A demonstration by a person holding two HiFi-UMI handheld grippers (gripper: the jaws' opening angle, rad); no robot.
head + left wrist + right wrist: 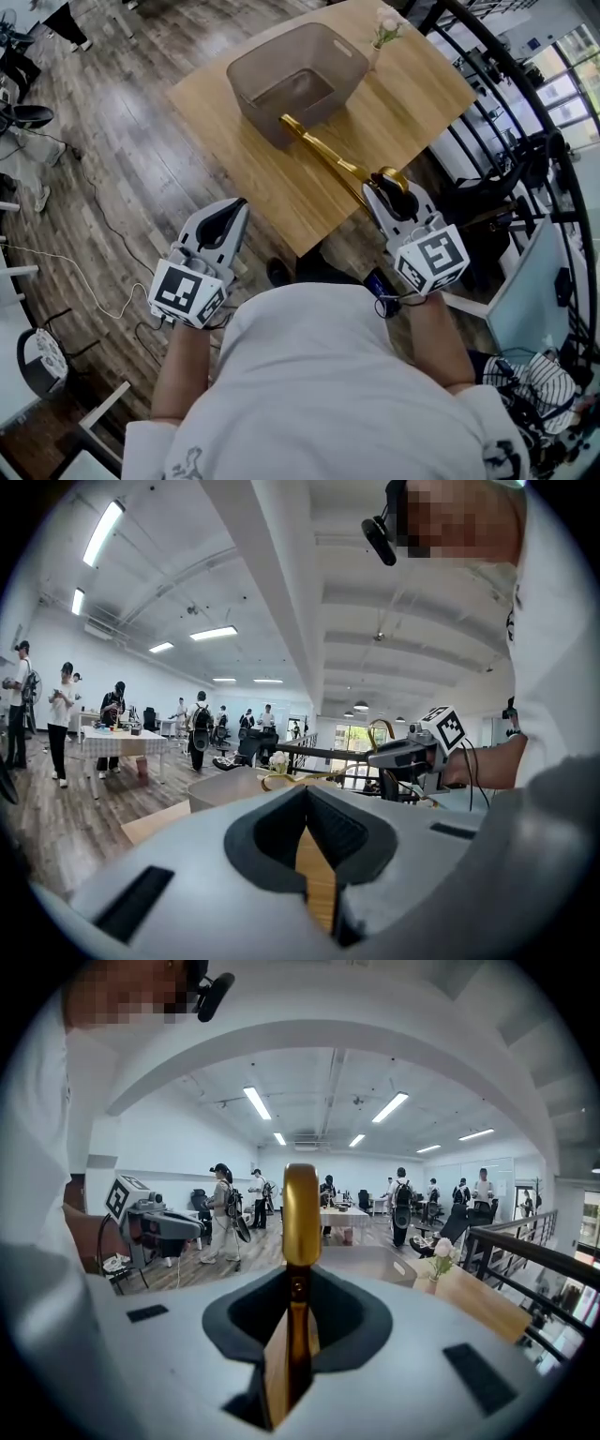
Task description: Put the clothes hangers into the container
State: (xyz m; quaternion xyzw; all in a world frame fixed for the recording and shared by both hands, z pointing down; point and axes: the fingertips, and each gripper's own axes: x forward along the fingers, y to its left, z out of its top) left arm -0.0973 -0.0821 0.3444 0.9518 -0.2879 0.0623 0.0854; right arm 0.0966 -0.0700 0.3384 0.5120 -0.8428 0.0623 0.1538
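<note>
A gold clothes hanger (pixel 323 150) slants over the wooden table (pixel 412 103), its far end against the near rim of the grey container (pixel 295 75). My right gripper (pixel 394 199) is shut on the hanger's near end at the table's front corner. In the right gripper view the gold hanger (pixel 301 1213) stands upright between the pads of the right gripper (pixel 298 1288), with the container (pixel 375 1265) beyond. My left gripper (pixel 223 225) hangs off the table's left side. In the left gripper view the left gripper (pixel 305 799) has its tips together and holds nothing.
A small vase with a pale flower (pixel 384 33) stands on the table just right of the container. A black railing (pixel 506 103) curves along the table's right side. The wooden floor (pixel 122 159) lies to the left. Several people (pixel 403 1199) stand far off in the room.
</note>
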